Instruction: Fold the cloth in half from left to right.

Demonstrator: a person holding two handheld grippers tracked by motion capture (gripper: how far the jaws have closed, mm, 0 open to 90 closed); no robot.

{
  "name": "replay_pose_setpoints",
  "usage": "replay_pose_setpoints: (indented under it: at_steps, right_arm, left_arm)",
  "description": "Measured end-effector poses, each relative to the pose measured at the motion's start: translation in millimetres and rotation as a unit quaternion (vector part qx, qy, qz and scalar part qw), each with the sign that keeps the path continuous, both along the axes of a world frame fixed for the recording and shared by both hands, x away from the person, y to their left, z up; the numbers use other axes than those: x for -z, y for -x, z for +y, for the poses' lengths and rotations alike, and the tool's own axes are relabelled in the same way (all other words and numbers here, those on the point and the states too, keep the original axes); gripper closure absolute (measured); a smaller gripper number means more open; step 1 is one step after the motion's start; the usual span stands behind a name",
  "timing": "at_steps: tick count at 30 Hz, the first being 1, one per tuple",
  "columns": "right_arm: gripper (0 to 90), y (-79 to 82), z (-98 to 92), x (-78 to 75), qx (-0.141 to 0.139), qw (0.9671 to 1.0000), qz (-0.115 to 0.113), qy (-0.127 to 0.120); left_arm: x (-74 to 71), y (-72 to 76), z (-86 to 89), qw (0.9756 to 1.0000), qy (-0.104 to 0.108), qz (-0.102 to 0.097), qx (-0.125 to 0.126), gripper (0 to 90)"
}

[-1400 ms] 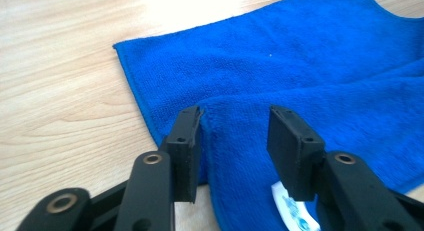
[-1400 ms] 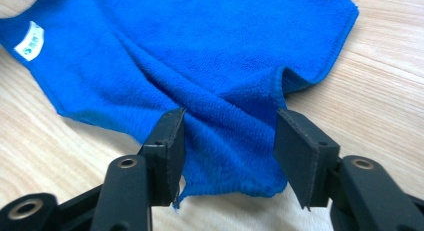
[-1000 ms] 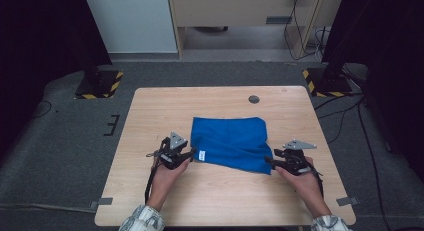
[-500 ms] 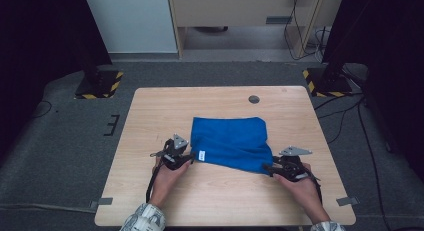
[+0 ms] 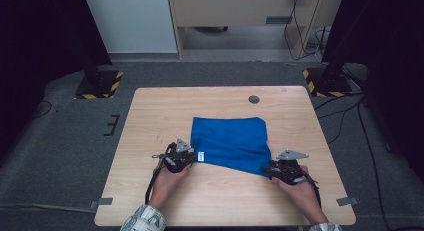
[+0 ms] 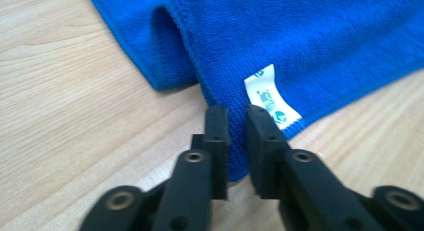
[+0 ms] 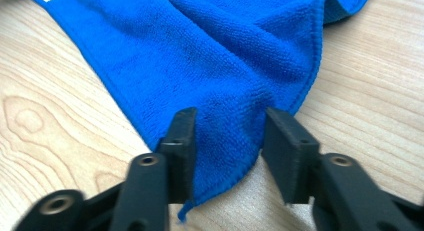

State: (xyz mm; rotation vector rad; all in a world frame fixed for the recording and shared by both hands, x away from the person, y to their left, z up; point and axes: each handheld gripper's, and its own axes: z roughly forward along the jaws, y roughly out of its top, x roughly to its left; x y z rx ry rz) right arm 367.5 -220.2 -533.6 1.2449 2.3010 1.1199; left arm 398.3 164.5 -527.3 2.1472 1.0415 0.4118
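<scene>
Near the table's [image 5: 150, 116] front edge, you're closing both tongs on the blue cloth's [image 5: 230, 141] near corners: the left gripper [image 6: 236, 122] is clamping its corner tight, the right gripper [image 7: 227, 128] is narrowing, cloth between, pads barely pressing. You're getting set to lift.

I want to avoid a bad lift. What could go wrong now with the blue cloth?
1. The right gripper has been closing, yet its jaws look wider than the corner of the blue cloth; that corner may slip out.
2. The left gripper, just closed, pinches only the edge beside the white label, so it might pull free.
</scene>
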Motion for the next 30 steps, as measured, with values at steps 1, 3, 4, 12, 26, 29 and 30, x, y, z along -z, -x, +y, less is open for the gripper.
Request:
replay_pose_setpoints:
  at_steps: [1, 3, 4, 12, 26, 29, 30]
  right_arm:
    - [64.7, 1.5, 0.7, 0.1, 0.001, 1.0000, 0.002, -0.004]
    - [70.8, 3.0, 0.6, 0.5, -0.005, 1.0000, 0.003, -0.008]
    - [74.0, 3.0, 0.0, 0.8, -0.011, 0.9999, 0.001, -0.008]
    - [84.8, 1.2, -1.1, 1.5, -0.020, 0.9996, 0.007, -0.017]
    - [84.7, 19.6, -15.7, -11.0, -0.027, 0.9994, 0.005, -0.022]
    - [83.4, 22.7, -17.5, -11.6, -0.029, 0.9994, 0.006, -0.017]
    - [82.9, 24.0, -18.3, -11.5, -0.028, 0.9995, 0.007, -0.015]
  left_arm:
    - [-0.1, 1.1, 0.3, 1.0000, 0.001, 0.002, 0.004, 84.3]
    - [-0.7, 2.8, 1.8, 0.9999, 0.008, 0.010, 0.006, 86.1]
    - [-1.1, 4.1, 2.7, 0.9998, 0.011, 0.015, 0.008, 86.5]
    - [-5.5, 23.0, 11.4, 0.9990, 0.020, 0.032, 0.023, 86.8]
    - [-15.0, 52.1, 2.8, 0.9971, 0.021, 0.045, 0.058, 86.4]
    - [-15.6, 58.7, 0.2, 0.9965, 0.016, 0.048, 0.066, 86.4]
    - [-15.9, 60.8, -0.6, 0.9963, 0.015, 0.050, 0.069, 86.4]
